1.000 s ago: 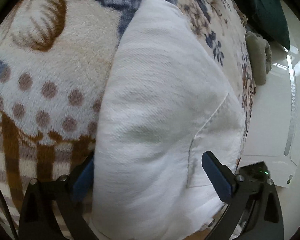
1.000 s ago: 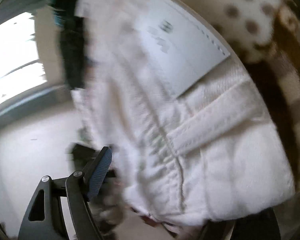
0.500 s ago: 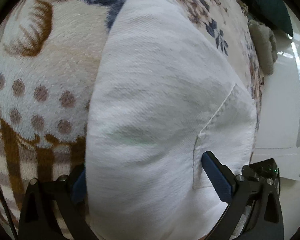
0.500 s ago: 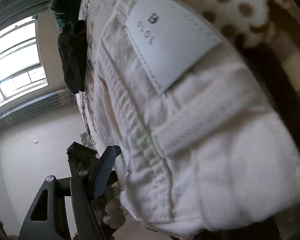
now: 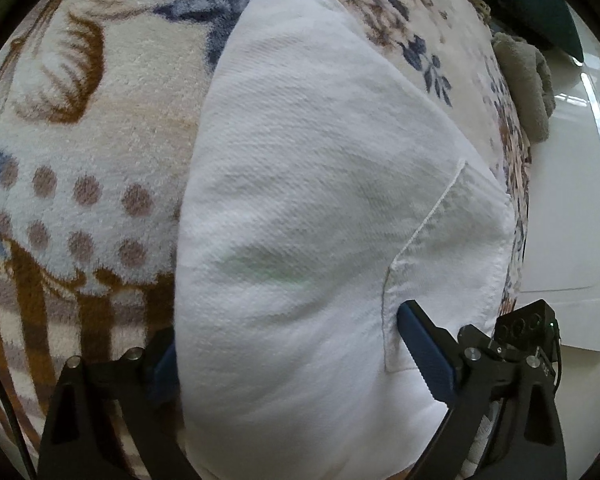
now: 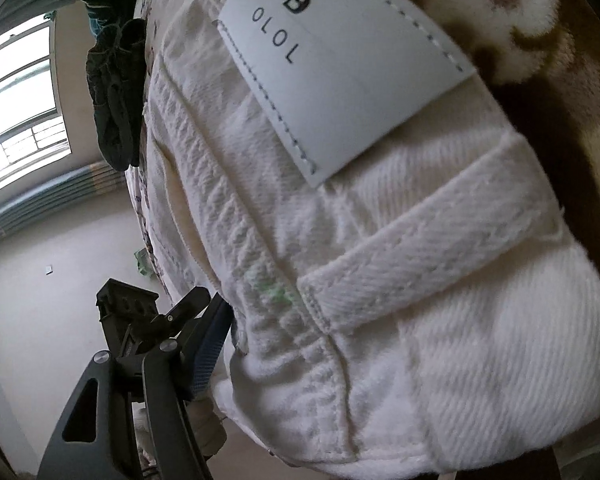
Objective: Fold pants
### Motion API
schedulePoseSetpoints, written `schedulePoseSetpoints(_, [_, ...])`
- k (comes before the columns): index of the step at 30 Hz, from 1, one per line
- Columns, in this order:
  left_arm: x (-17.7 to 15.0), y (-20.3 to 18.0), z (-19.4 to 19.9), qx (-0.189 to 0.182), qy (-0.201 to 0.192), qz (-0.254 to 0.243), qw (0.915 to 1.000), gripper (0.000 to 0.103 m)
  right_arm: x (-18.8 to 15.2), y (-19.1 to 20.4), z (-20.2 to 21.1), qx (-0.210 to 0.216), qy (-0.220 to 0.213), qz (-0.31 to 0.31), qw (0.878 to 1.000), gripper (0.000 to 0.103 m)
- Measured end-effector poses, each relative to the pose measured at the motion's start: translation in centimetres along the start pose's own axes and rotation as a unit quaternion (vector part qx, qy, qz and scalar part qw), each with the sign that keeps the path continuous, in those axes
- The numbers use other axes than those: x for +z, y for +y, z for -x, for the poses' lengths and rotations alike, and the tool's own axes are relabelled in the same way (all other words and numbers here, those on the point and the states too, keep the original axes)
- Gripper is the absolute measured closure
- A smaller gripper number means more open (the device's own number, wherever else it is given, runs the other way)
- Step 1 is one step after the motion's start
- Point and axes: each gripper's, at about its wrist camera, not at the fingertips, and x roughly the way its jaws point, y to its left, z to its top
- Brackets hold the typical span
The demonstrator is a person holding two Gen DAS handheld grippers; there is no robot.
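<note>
Now the left tool (image 5: pixel 296 354) spreads wide around the folded white pants (image 5: pixel 320 220) on the patterned fleece blanket (image 5: pixel 80 152); I cannot tell the right tool's (image 6: pixel 340 356) state

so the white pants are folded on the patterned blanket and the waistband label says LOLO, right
Not quite: the label reads OLOL under a small logo, as the right wrist view shows. The rest holds: the white pants lie folded on the patterned blanket.

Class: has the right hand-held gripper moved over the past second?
Yes. The right hand-held gripper closed in on the white pants; their label looms larger.
</note>
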Motion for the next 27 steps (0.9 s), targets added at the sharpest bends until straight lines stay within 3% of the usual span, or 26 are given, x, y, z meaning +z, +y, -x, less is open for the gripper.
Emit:
schedulePoseSetpoints(2, [-0.1, 0.0, 0.2, -0.001, -0.001, -0.006, 1.0, 0.015, 0.4, 0.5, -0.1, -0.004, -0.004, 0.001, 1.0, 0.03])
schedulePoseSetpoints(5, [-0.2, -0.1, 0.8, -0.009, -0.011, -0.018, 0.9998, 0.037, 0.1, 1.1, -0.2, -0.027, -0.017, 0.017, 0.999, 0.034])
schedulePoseSetpoints(7, [-0.4, 0.0, 1.5, -0.017, -0.018, -0.017, 0.9995, 0.06, -0.4, 2.0, -0.4, -0.048, -0.032, 0.03, 0.998, 0.043])
schedulePoseSetpoints(9, [-0.6, 0.3, 2.3, -0.023, -0.024, -0.013, 0.9994, 0.072, -0.9, 2.9, 0.0, -0.056, -0.049, 0.04, 0.996, 0.063])
schedulePoseSetpoints(10, [-0.7, 0.5, 2.9, -0.036, -0.028, -0.007, 0.999, 0.075, -1.2, 3.5, 0.1, -0.063, -0.056, 0.049, 0.995, 0.065])
schedulePoseSetpoints(18, [-0.6, -1.2, 7.5, -0.071, -0.057, -0.029, 0.9954, 0.081, -3.1, 9.0, 2.7, -0.075, -0.104, 0.076, 0.989, 0.073])
schedulePoseSetpoints(27, [4.4, -5.2, 15.4, -0.086, -0.083, -0.08, 0.9896, 0.082, -3.6, 19.1, 5.7, -0.061, -0.146, 0.11, 0.981, 0.073])
